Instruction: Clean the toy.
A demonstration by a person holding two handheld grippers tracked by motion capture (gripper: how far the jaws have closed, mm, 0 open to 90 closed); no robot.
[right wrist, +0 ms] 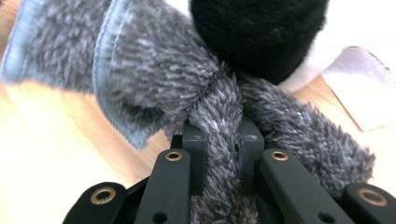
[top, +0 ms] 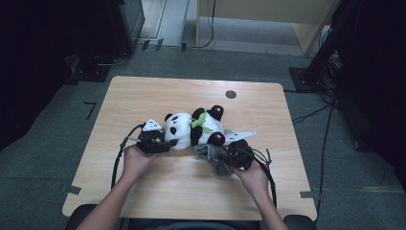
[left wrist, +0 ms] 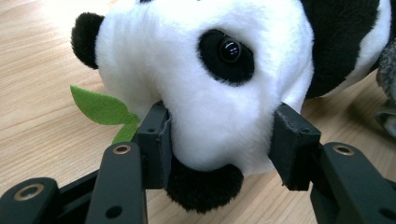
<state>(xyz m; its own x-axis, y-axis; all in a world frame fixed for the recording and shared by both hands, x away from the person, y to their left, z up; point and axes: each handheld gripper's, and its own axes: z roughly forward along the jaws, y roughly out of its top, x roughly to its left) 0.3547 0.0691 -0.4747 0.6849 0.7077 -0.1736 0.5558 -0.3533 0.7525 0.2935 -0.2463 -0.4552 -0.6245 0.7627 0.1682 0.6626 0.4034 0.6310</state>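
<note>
One wooden table carries everything. Near its centre lies one plush panda, stretched sideways with its white head toward nine o'clock and its black feet toward three o'clock. One grey fuzzy cloth sits crumpled at the panda's five o'clock, touching its lower body. There are two grippers. The left gripper, at the panda's nine o'clock in the high view, has its jaws clamped on the panda's head, the pads pressing into the white fur on each side of the muzzle. The right gripper, at the panda's five o'clock, has its jaws clenched on a twisted fold of the grey cloth. Two green felt leaves poke out beside the left jaw.
</note>
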